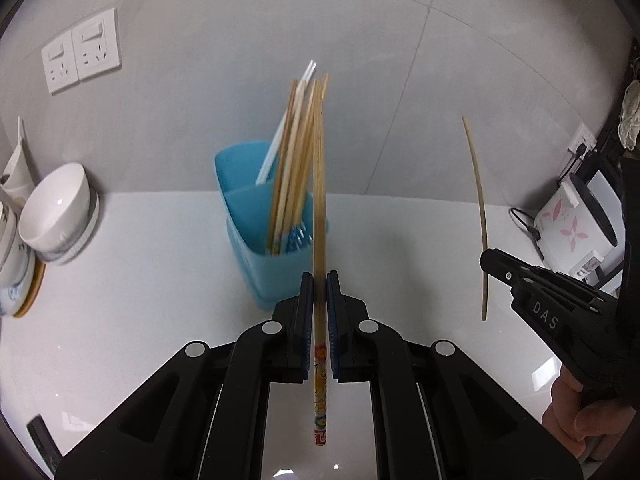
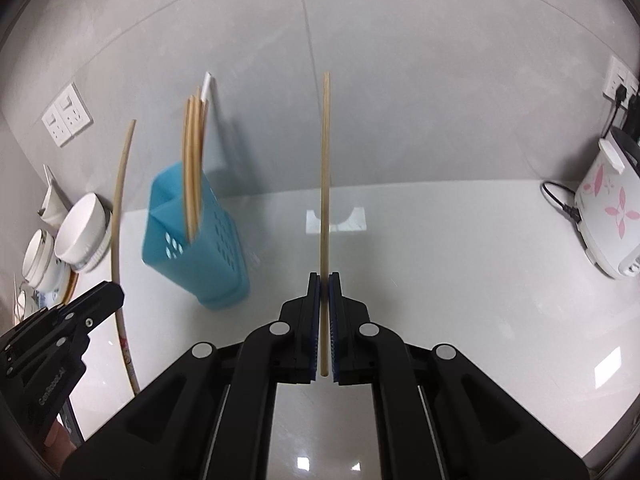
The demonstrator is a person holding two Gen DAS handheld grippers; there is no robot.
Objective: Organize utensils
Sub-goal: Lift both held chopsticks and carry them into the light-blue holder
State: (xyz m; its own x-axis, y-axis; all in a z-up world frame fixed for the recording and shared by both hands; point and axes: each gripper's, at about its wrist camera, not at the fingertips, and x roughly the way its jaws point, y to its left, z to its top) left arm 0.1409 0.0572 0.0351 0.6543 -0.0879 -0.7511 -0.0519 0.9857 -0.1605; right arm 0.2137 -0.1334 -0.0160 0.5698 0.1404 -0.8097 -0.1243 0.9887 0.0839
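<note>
A blue plastic utensil holder [image 1: 264,240] stands on the white counter, holding several wooden chopsticks [image 1: 296,152]. My left gripper [image 1: 319,280] is shut on a wooden chopstick with a patterned end [image 1: 319,208], held upright just in front of the holder. My right gripper [image 2: 324,280] is shut on a plain wooden chopstick [image 2: 325,184], also upright, to the right of the holder [image 2: 192,240]. The right gripper [image 1: 492,260] and its chopstick [image 1: 478,208] show at the right of the left wrist view. The left gripper [image 2: 108,296] and its chopstick [image 2: 118,208] show at the left of the right wrist view.
White bowls [image 1: 56,212] and stacked dishes [image 1: 12,276] sit at the left by the wall. A white rice cooker with pink flowers [image 2: 608,216] stands at the right, plugged in. Wall sockets [image 1: 80,50] are above the counter on the left.
</note>
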